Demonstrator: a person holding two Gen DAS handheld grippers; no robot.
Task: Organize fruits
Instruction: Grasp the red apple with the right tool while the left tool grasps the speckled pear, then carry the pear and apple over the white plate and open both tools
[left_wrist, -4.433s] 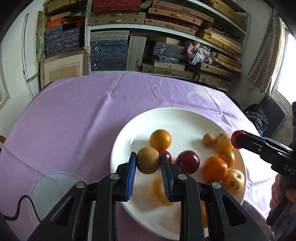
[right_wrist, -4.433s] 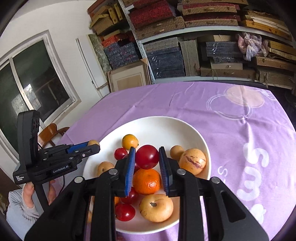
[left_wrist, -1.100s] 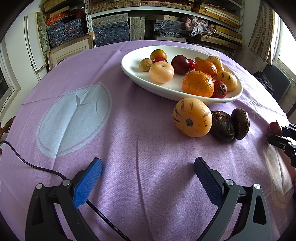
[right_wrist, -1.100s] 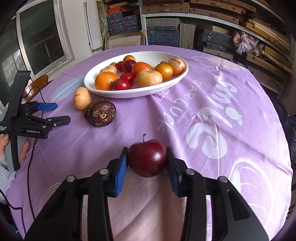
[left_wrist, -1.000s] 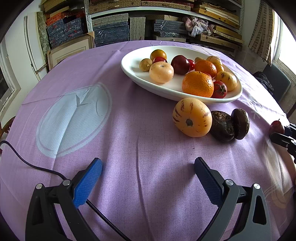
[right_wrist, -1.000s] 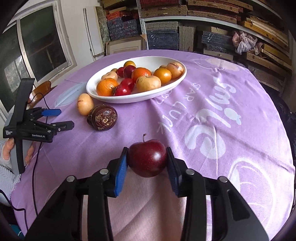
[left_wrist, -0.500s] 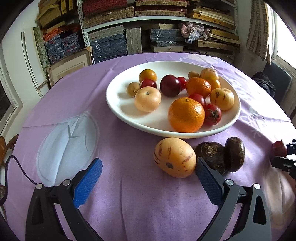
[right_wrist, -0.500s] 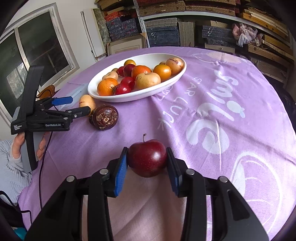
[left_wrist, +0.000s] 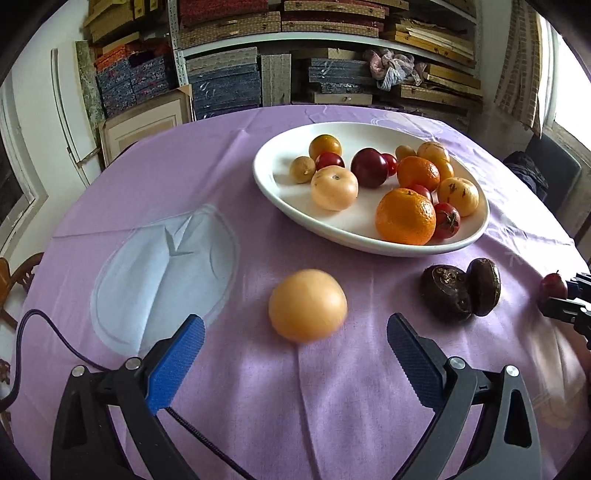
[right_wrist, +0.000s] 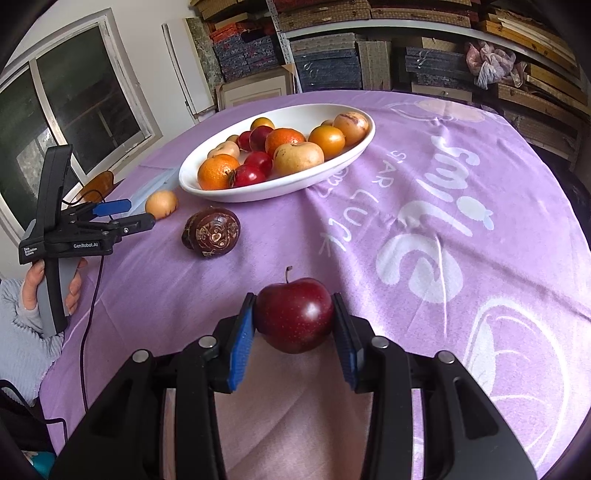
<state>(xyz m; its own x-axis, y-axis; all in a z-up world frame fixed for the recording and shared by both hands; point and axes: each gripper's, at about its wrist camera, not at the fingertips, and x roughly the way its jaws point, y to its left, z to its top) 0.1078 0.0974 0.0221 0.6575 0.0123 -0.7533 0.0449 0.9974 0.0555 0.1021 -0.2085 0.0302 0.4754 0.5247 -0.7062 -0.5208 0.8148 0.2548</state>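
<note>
The right gripper (right_wrist: 294, 325) clamps a dark red apple (right_wrist: 294, 314) above the purple tablecloth (right_wrist: 406, 206). The left gripper (left_wrist: 295, 341) stands wide, empty — a blurred round yellow-orange fruit (left_wrist: 307, 304) lies just ahead, the white oval fruit dish (left_wrist: 332, 225) toward one o'clock.

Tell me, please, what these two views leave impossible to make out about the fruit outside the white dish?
- Round yellow-orange fruit: blurred in the left wrist view, skin markings unreadable.
- Dark red apple: cut off there by the right tongs at the frame edge.
- Dark brown wrinkled fruit: one lump or two, unclear in the right wrist view.
</note>
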